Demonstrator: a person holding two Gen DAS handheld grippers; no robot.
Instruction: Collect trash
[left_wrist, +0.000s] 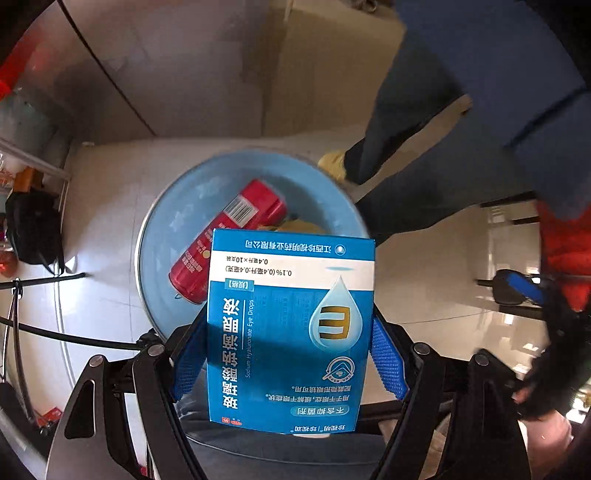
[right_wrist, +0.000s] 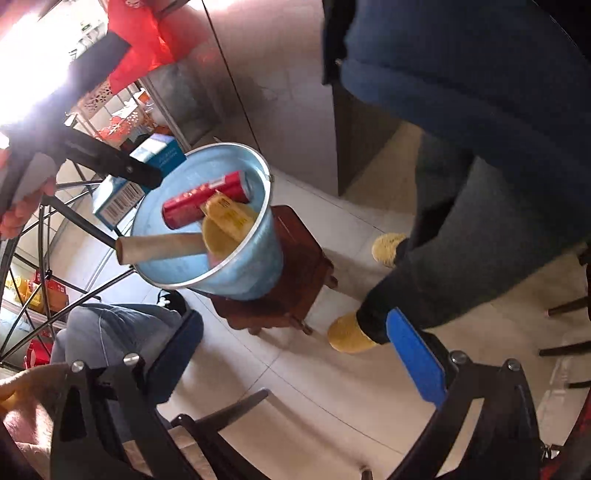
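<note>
My left gripper (left_wrist: 290, 347) is shut on a blue eye-drops box (left_wrist: 291, 325) and holds it above the near rim of a light blue bucket (left_wrist: 166, 221). A red can (left_wrist: 225, 240) and something yellow lie in the bucket. In the right wrist view the bucket (right_wrist: 255, 254) stands on a small dark wooden stool (right_wrist: 295, 280); it holds the red can (right_wrist: 207, 197), a yellow packet (right_wrist: 227, 218) and a cardboard tube (right_wrist: 162, 249). The box (right_wrist: 147, 166) hangs at the bucket's far left rim. My right gripper (right_wrist: 295, 354) is open and empty, apart from the bucket.
A person in dark trousers and yellow slippers (right_wrist: 349, 334) stands right of the stool. A metal wire rack (right_wrist: 37, 258) with red packages stands at the left. Chair legs (right_wrist: 565, 306) show at the right on the pale tiled floor (right_wrist: 332, 387).
</note>
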